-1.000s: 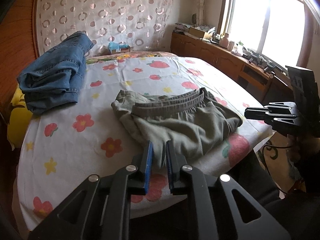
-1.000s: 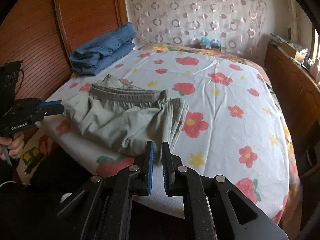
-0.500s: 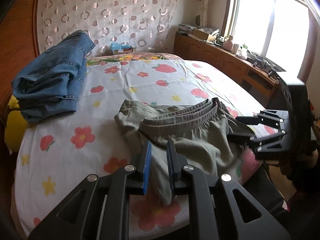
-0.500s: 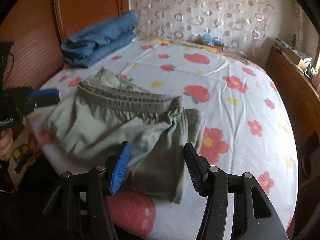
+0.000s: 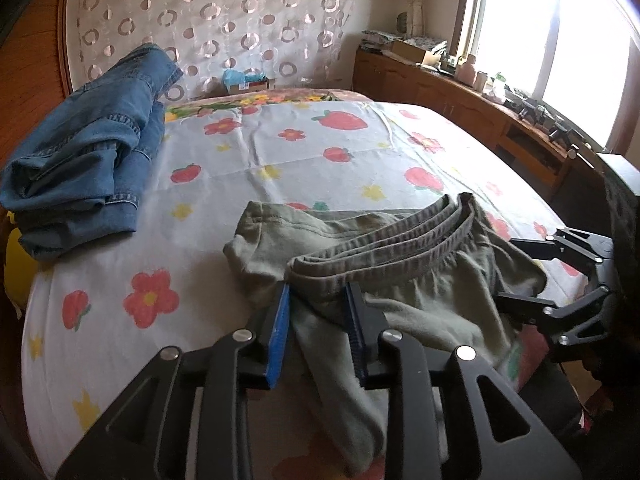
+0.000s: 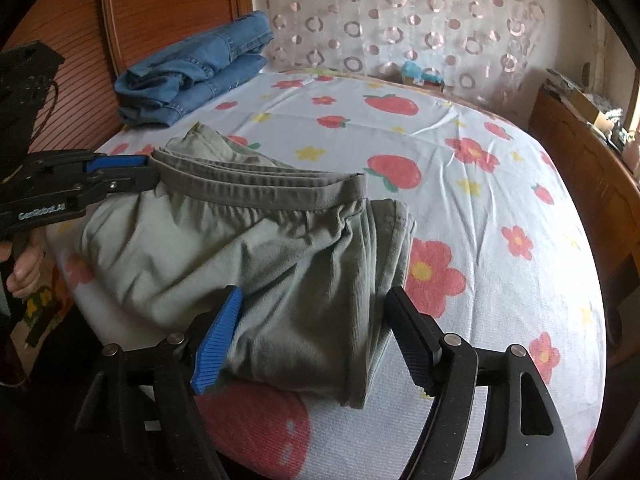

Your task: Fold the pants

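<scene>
Jeans point(image 5: 84, 152) lie heaped beyond olive pants point(image 5: 400, 280).

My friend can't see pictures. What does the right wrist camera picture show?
Olive-green pants lie bunched near the edge of a bed with a flower and strawberry sheet. The right gripper has just been opening, its jaws wide on either side of the pants' near end. The left gripper reaches the waistband, and folded jeans lie by the headboard.

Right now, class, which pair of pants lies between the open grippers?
The green pants, at the bed's near edge. The jeans lie far off by the headboard, untouched.
</scene>
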Available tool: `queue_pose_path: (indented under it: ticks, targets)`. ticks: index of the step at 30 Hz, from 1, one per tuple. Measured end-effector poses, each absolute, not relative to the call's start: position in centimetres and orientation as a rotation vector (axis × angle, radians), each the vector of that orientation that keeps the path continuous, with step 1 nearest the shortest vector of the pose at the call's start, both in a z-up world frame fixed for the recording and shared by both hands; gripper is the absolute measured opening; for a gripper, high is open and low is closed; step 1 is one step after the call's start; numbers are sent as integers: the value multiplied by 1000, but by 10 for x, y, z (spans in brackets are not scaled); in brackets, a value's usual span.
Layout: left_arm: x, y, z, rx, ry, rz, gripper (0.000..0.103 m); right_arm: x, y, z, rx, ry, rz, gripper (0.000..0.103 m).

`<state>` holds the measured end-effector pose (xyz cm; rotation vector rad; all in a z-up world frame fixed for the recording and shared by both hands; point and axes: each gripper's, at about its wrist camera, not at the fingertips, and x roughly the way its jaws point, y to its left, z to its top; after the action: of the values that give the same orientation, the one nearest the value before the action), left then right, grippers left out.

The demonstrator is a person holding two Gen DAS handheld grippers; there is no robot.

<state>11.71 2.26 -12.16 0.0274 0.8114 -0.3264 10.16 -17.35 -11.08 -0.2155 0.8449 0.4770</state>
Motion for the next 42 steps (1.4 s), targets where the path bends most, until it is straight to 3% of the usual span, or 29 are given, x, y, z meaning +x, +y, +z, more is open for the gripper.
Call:
queue_pose_path:
  ticks: [9,14,19,27,31,42]
  targets:
    - [123,16,-125,79,809,-337,28,101,-176,-108,-214,842,495,76]
    - [118,8,-109,108,755,-378,13,106,-187,-108,-184,854,490,76]
    - [121,9,-84,86,683,-365,8,104,-190,-110,-173,853,490,76]
    - [138,16,-81,69,714,-324,13,103,-196,-110,-162,848,482,76]
    - [135,24,-92,48,745,-305,23,104,-201,-107,-153,842,472,75]
    - [115,34,-100,13,752,-316,25,135,-193,-80,-154,811,522,39]
